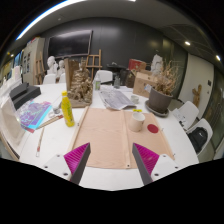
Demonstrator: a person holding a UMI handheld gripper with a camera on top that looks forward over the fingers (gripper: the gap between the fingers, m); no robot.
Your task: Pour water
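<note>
Gripper view: a white table (60,150) seen from above and behind the two fingers. At far left, dark objects (25,95) rest on the table's edge, with a shiny iridescent sheet (35,115) lying just inward of them. Next stands an upright yellow bottle (67,108), left of a tan mat (105,135) that runs down the table's middle. Printed papers (117,98) lie beyond the mat's far end. A white cup (138,120) stands on the mat's right edge, well ahead of the fingers; a small red dish (153,128) sits just right of it. A dark pot (159,100) holding dried stems stands farther back. The gripper (111,160) hovers over the mat's near end, its magenta pads (78,158) spread wide apart, holding nothing.
</note>
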